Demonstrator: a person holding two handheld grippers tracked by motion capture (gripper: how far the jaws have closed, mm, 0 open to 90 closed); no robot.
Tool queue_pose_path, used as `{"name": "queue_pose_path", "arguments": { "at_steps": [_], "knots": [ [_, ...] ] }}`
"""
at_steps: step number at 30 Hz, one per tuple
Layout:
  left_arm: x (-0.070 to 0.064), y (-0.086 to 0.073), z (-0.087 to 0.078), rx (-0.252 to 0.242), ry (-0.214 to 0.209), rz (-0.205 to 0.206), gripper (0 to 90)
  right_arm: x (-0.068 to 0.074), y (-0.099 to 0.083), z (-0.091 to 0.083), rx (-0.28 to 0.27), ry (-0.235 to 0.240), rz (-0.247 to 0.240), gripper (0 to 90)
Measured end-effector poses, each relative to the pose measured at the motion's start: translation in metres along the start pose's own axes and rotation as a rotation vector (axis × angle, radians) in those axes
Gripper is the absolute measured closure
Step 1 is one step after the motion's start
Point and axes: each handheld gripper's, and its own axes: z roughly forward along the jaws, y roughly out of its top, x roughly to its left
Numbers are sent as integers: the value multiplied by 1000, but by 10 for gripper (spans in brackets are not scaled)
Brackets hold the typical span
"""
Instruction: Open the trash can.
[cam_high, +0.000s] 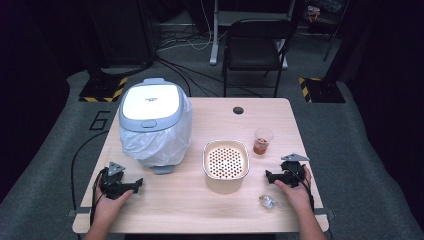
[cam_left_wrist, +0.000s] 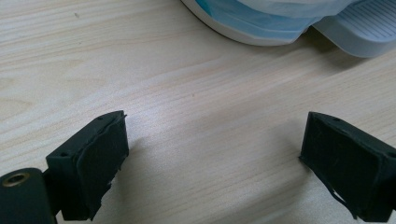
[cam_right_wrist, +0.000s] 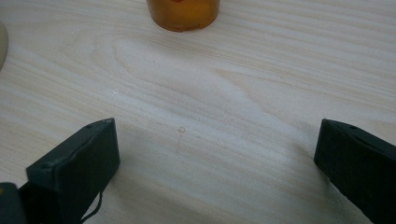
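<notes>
Left gripper (cam_high: 136, 186) is resting low on the wooden table (cam_high: 175, 205) at lower left of the high view, jaws spread wide with bare wood between them, gripping nothing. Right gripper (cam_high: 269, 175) is sitting at lower right of the same view, jaws also spread wide and empty, tips pointing toward frame centre. One hand is holding each gripper, forearms coming in from the bottom edge.

Things nearest the grippers: one bin (cam_high: 155, 120) with a white lid and a clear plastic liner is standing at upper left of the table; its base and foot pedal (cam_left_wrist: 369, 25) are showing at the top right of the left gripper view, apart from the jaws. One round cream strainer pot (cam_high: 225, 162) with a perforated insert is sitting in the frame centre, between the two grippers. One clear cup (cam_high: 262, 140) with reddish-brown contents is standing right of centre, above the right gripper; its amber bottom (cam_right_wrist: 183, 14) is showing at the top of the right gripper view, well ahead of the jaws. One small crumpled shiny wrapper (cam_high: 267, 201) is lying at lower right, just beside the right hand.

Nothing is blocking either gripper. One folding chair (cam_high: 255, 47) is standing behind the table, top centre. A "6" (cam_high: 100, 120) is marked on the floor at left; the lid's logo is too small to read
</notes>
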Motion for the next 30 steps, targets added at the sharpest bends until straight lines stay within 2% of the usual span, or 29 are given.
{"name": "queue_pose_path", "arguments": {
  "at_steps": [11,12,15,16,18,19,25,28,30],
  "knots": [
    [0,0,0,-8,13,-3,91,0,0,0,0,-6,2,0],
    [-2,-1,0,-8,12,-17,92,1,0,0,2,-9,8,0],
    [-2,-1,0,-7,13,-17,88,1,0,0,1,-10,10,0],
    [-2,0,0,-9,17,-5,81,1,0,0,2,-9,9,0],
    [-2,0,0,-2,9,-11,71,1,0,0,2,-9,8,0],
    [-2,0,0,7,11,7,66,1,0,0,0,-9,5,0],
    [-3,-1,-1,3,11,3,63,1,0,0,-1,-10,5,0],
    [-4,-2,-2,1,15,-10,73,2,0,0,-2,-11,9,0],
    [-4,-3,-4,-26,43,-40,139,2,0,0,-2,-12,10,0]
  ]
}}
